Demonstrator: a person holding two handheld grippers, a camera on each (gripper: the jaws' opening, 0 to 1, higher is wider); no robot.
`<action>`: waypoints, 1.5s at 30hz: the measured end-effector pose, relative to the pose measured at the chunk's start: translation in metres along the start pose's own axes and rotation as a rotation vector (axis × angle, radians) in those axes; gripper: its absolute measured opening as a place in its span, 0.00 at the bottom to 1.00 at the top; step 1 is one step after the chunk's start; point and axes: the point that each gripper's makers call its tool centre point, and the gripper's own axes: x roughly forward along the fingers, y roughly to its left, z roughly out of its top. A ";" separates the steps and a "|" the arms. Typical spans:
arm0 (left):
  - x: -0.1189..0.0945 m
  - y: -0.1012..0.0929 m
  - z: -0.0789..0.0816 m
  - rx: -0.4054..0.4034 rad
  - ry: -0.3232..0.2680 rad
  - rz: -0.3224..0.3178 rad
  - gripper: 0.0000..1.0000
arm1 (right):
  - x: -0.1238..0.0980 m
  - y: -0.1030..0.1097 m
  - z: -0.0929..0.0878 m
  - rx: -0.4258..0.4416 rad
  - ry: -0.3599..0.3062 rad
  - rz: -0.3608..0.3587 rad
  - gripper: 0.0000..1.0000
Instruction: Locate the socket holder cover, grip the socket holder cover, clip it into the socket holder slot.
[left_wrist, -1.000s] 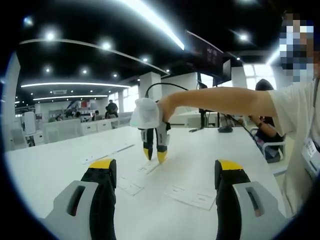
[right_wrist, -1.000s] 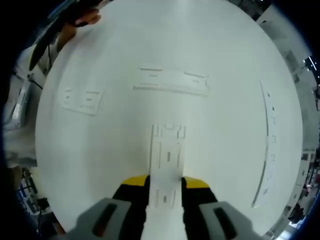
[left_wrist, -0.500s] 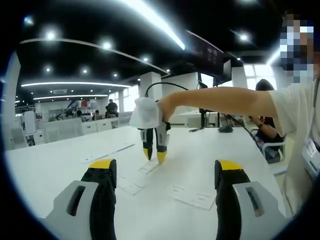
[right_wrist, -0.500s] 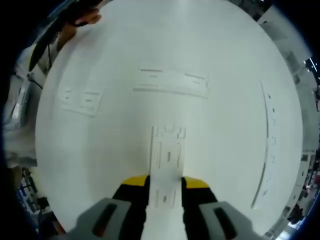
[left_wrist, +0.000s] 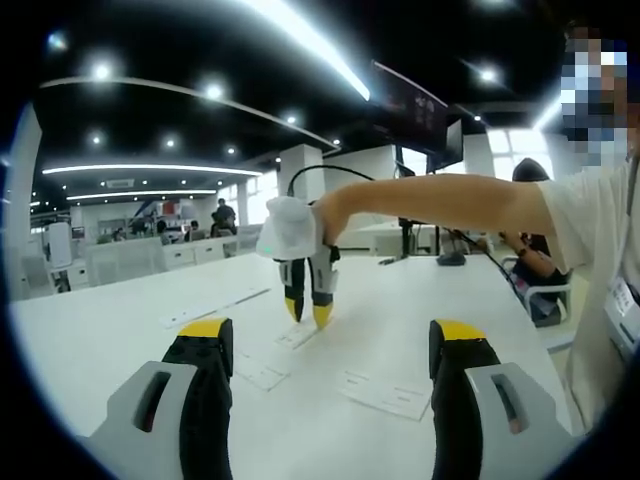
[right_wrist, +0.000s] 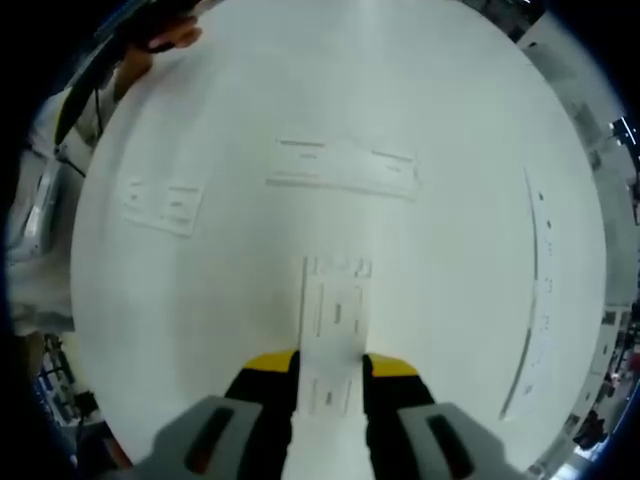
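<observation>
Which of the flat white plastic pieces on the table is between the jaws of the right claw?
The narrow white cover piece, whose near end sits between the right claw jaws. The wider piece, the small piece and the long strip lie apart.

I am working in a large open-plan office or lab hall: dark ceiling (left_wrist: 200, 60) with recessed spotlights and long light strips (left_wrist: 310, 45), white pillars (left_wrist: 300, 165), rows of white desks (left_wrist: 150, 255), seated people (left_wrist: 225, 215), a wide white worktable (left_wrist: 400, 300).
</observation>
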 end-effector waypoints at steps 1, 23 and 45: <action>0.000 0.000 0.000 -0.001 0.000 0.000 0.79 | 0.000 0.000 0.001 0.000 -0.008 0.000 0.27; 0.001 -0.003 -0.002 0.002 0.002 -0.003 0.79 | 0.001 0.002 0.008 -0.010 -0.005 0.000 0.27; 0.000 0.000 -0.001 0.005 0.006 -0.005 0.79 | 0.000 -0.006 0.018 -0.023 -0.024 -0.005 0.27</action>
